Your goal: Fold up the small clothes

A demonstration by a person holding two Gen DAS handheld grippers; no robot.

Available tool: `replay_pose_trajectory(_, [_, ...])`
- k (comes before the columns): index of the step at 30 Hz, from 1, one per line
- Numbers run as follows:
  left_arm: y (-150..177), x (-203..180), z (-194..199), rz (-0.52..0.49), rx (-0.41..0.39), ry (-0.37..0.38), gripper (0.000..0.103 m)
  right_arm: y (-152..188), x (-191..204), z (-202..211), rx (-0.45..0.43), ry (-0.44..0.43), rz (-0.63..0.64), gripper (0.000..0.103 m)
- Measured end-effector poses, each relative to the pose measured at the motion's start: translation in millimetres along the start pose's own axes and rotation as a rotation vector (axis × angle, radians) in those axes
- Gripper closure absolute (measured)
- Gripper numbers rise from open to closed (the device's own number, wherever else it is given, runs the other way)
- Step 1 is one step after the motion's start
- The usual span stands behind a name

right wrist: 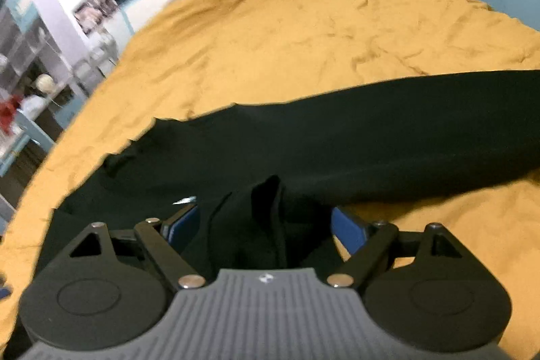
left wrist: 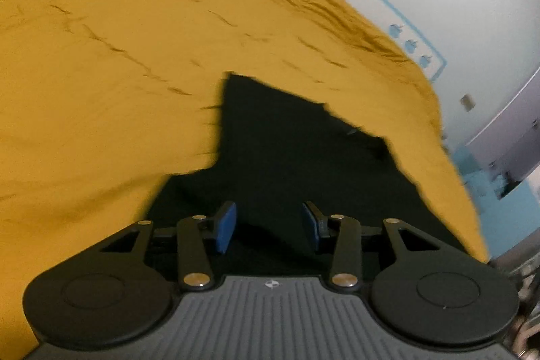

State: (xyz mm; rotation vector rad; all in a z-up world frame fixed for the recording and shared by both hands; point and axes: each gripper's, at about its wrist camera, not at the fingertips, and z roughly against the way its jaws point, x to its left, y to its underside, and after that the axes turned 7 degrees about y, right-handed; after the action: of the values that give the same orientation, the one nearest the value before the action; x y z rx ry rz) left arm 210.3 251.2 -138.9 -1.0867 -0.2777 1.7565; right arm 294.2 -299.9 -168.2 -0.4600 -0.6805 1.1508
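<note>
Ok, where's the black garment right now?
The black garment lies on the mustard bedspread, stretching to the right in the right wrist view, a fold bunched between the open right gripper.

Open mustard bedspread (left wrist: 135,73) beyond black garment (right wrist: 371,130), wall (left wrist: 472,5) bounding far edge

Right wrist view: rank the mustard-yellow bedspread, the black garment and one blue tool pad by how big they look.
1. Mustard-yellow bedspread
2. Black garment
3. Blue tool pad, smallest even though nearest the camera.
</note>
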Motion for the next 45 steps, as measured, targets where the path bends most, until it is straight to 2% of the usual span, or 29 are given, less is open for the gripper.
replay_pose_trajectory(2, [3, -2, 0, -0.142, -0.009, -0.083, 0.055, -3, 5, -10, 0.015, 0.017, 0.010, 0.022])
replay_pose_trajectory(5, [5, -16, -15, -0.368, 0.000, -0.144, 0.055, -4, 9, -15, 0.017, 0.020, 0.021, 0.022])
replay_pose_trajectory(7, [7, -25, -26, -0.467, 0.021, -0.138, 0.055, -1, 11, -12, 0.013, 0.024, 0.030, 0.022])
replay_pose_trajectory(12, [24, -32, -44, -0.855, 0.106, -0.124, 0.055, 2, 16, -10, 0.016, 0.038, 0.053, 0.022])
replay_pose_trajectory(14, [31, -32, -60, -0.953, 0.147, -0.127, 0.055, 2, 19, -9, 0.014, 0.044, 0.069, 0.022])
replay_pose_trajectory(17, [37, -29, -82, -1.021, 0.191, -0.172, 0.054, 3, 23, -7, -0.002, 0.061, 0.089, 0.022])
replay_pose_trajectory(19, [37, -29, -92, -1.048, 0.180, -0.214, 0.044, 2, 21, -6, -0.017, 0.066, 0.073, 0.022])
replay_pose_trajectory(23, [39, -35, -109, -1.078, 0.182, -0.221, 0.044, -4, 10, -14, 0.024, -0.004, -0.035, 0.023])
replay_pose_trajectory(24, [41, -37, -107, -1.079, 0.185, -0.219, 0.049, -5, 8, -15, 0.024, -0.005, -0.044, 0.024])
replay_pose_trajectory(25, [43, -38, -106, -1.078, 0.188, -0.216, 0.052, -6, 9, -17, 0.019, 0.013, -0.036, 0.029])
replay_pose_trajectory(26, [45, -38, -102, -1.079, 0.184, -0.221, 0.052, -6, 11, -20, 0.020, 0.035, -0.016, 0.034])
replay_pose_trajectory(29, [52, -40, -102, -1.110, 0.161, -0.239, 0.058, -5, 18, -30, 0.041, 0.057, 0.034, 0.034])
replay_pose_trajectory(31, [55, -42, -99, -1.109, 0.173, -0.220, 0.077, -4, 22, -37, 0.051, 0.051, 0.056, 0.034])
replay_pose_trajectory(33, [53, -42, -98, -1.065, 0.173, -0.215, 0.084, -3, 26, -44, 0.084, 0.041, 0.068, 0.045])
replay_pose_trajectory(34, [50, -41, -97, -1.032, 0.168, -0.214, 0.087, -2, 25, -45, 0.100, 0.049, 0.066, 0.064])
replay_pose_trajectory(35, [46, -39, -95, -0.991, 0.155, -0.216, 0.088, -3, 27, -46, 0.110, 0.072, 0.070, 0.076])
replay_pose_trajectory(37, [35, -35, -88, -0.884, 0.124, -0.213, 0.090, -7, 35, -40, 0.088, 0.114, 0.092, 0.084])
replay_pose_trajectory(39, [26, -31, -76, -0.789, 0.079, -0.185, 0.090, -13, 45, -29, 0.048, 0.144, 0.117, 0.084])
replay_pose_trajectory(40, [25, -31, -70, -0.770, 0.055, -0.179, 0.091, -15, 51, -24, 0.033, 0.174, 0.138, 0.087])
replay_pose_trajectory(42, [27, -33, -58, -0.759, 0.006, -0.178, 0.091, -18, 60, -16, 0.011, 0.218, 0.168, 0.101])
replay_pose_trajectory(43, [27, -34, -54, -0.749, -0.010, -0.179, 0.091, -18, 65, -9, -0.020, 0.204, 0.186, 0.103])
replay_pose_trajectory(45, [27, -32, -55, -0.707, 0.008, -0.180, 0.091, -14, 76, 2, -0.058, 0.205, 0.231, 0.103])
